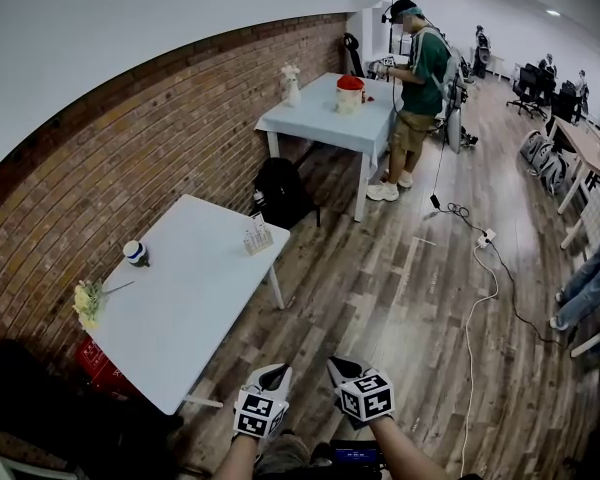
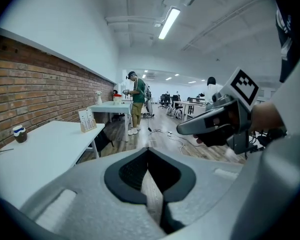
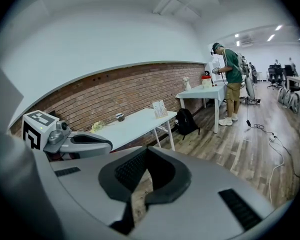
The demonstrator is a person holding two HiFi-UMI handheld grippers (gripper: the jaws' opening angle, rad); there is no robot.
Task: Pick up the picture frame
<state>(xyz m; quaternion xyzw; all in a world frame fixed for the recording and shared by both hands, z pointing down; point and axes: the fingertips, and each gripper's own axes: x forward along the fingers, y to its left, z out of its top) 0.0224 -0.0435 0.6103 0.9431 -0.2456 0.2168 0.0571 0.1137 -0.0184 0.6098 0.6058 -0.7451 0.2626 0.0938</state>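
Observation:
The picture frame [image 1: 257, 236] is a small pale stand-up frame at the far right edge of the near white table [image 1: 180, 308]. It also shows in the left gripper view [image 2: 86, 120] and in the right gripper view [image 3: 160, 108]. My left gripper [image 1: 277, 373] and right gripper [image 1: 340, 366] hang side by side over the wooden floor, off the table's near corner and well short of the frame. Both are shut with nothing between the jaws, as their own views confirm for the left [image 2: 149, 154] and the right [image 3: 146, 154].
A dark cup [image 1: 135, 253] and a bunch of flowers [image 1: 88, 301] sit on the table by the brick wall. A black bag [image 1: 280, 190] lies beyond it. A person [image 1: 415, 88] stands at a second table [image 1: 320, 118]. A cable [image 1: 480, 243] crosses the floor.

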